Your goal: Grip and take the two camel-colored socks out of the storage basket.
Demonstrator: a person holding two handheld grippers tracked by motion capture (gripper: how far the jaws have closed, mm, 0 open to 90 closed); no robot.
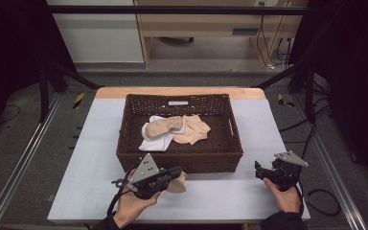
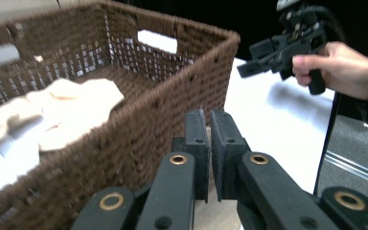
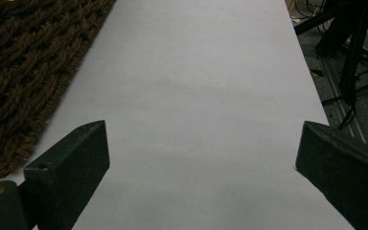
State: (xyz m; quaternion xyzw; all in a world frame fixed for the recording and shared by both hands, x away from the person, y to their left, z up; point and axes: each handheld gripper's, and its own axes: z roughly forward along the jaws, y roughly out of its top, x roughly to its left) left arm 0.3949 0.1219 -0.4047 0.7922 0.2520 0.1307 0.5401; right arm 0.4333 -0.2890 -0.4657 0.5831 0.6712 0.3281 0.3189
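The left tool [image 1: 175, 178] has its jaws pressed together on a beige sock [image 1: 178, 184], a small, soft, pale piece hanging at the jaws just in front of the brown wicker basket [image 1: 182, 160], over the tabletop [image 1: 220, 191]. More beige and white cloths [image 1: 170, 132] lie in the basket. The right tool [image 1: 263, 171] is wide open and holds nothing.

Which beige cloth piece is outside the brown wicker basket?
The beige cloth piece pinched in the left gripper, on the table in front of the brown wicker basket; the others lie inside it.
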